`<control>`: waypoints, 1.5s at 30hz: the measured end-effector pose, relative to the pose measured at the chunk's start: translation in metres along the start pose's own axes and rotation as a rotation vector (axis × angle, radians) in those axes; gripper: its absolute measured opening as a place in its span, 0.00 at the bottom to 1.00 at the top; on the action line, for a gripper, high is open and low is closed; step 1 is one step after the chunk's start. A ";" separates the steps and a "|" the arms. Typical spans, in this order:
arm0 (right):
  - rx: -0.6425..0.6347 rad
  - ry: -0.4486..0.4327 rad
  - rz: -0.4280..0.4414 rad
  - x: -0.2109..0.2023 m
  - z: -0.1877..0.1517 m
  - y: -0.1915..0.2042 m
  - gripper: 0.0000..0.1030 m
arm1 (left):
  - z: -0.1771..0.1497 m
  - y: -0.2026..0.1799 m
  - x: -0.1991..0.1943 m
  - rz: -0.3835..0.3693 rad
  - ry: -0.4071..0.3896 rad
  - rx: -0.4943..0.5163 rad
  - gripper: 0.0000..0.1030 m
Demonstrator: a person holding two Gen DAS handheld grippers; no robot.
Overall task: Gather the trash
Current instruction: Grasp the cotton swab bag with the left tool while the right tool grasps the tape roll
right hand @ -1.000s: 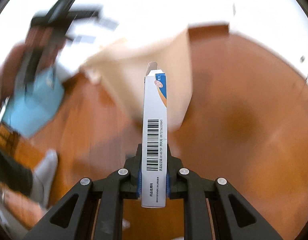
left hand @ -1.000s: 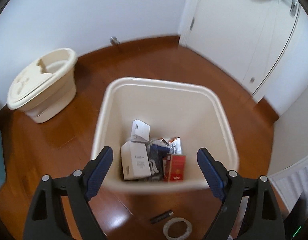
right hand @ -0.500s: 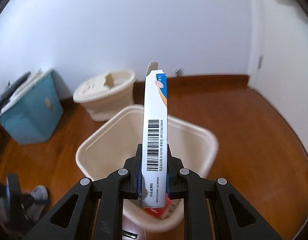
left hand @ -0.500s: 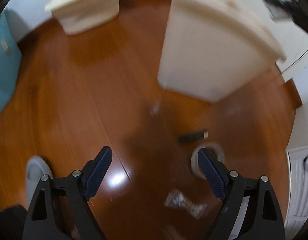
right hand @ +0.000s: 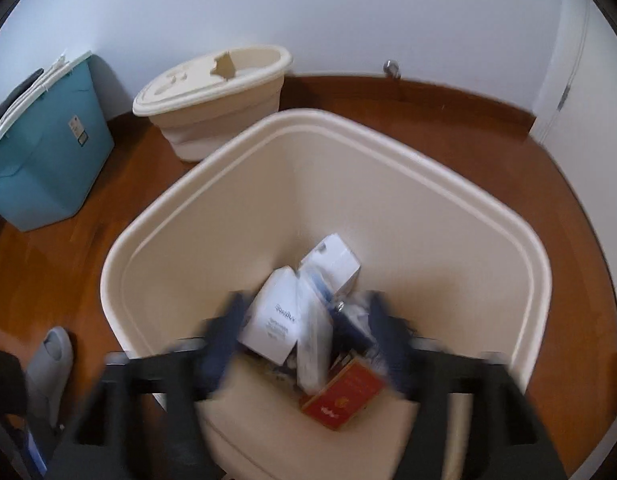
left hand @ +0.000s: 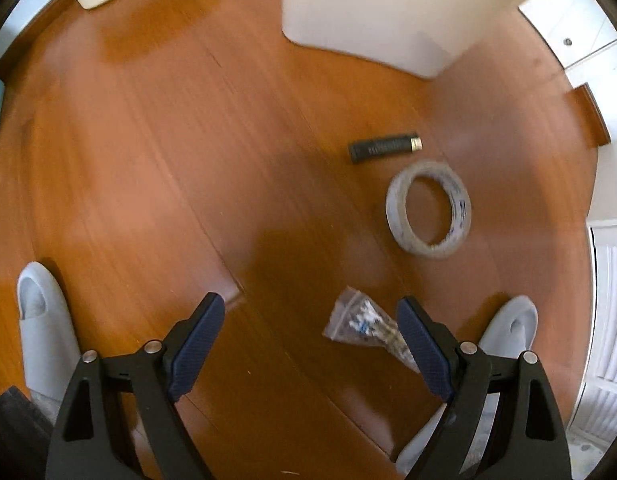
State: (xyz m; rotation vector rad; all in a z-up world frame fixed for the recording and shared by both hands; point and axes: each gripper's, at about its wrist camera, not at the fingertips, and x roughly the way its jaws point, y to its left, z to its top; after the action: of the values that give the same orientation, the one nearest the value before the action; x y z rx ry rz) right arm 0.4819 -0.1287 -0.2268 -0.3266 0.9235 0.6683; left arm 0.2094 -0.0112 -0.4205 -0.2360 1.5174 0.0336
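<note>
In the left wrist view my left gripper (left hand: 310, 330) is open and empty above the wooden floor. A clear plastic bag (left hand: 368, 328) lies by its right finger. A roll of tape (left hand: 428, 209) and a dark battery (left hand: 384, 147) lie farther ahead, before the cream bin's wall (left hand: 372, 8). In the right wrist view my right gripper (right hand: 308, 344) is open, blurred, over the cream trash bin (right hand: 196, 216). The white and blue box (right hand: 312, 344) stands inside among white boxes (right hand: 274, 320) and a red box (right hand: 342, 394).
A cream bin lid (right hand: 212, 88) and a teal storage box (right hand: 40, 152) stand by the wall. Grey slippers lie on the floor in the left wrist view (left hand: 44, 328) (left hand: 504, 332) and the right wrist view (right hand: 48, 364). A white door (right hand: 580, 80) is at the right.
My right gripper opened and the white and blue box dropped into the bin. My left gripper swung down from the bin toward the floor litter.
</note>
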 end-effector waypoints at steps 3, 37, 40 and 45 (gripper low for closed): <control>-0.007 -0.053 0.001 -0.011 0.003 0.003 0.77 | -0.001 -0.001 0.004 0.004 0.003 -0.007 0.86; 0.035 0.320 -0.035 0.095 -0.259 0.055 0.09 | 0.015 -0.008 0.044 -0.030 0.073 -0.054 0.86; 0.043 0.305 -0.016 0.093 -0.254 0.058 0.09 | -0.011 0.005 0.060 -0.108 0.146 -0.342 0.86; 0.089 0.234 -0.047 0.064 -0.253 0.049 0.09 | -0.030 0.005 0.086 -0.144 0.212 -0.582 0.86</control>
State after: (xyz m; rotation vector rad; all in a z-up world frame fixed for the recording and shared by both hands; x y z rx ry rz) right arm 0.3184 -0.2008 -0.4239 -0.3512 1.1618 0.5518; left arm 0.1845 -0.0225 -0.5069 -0.8344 1.6695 0.3472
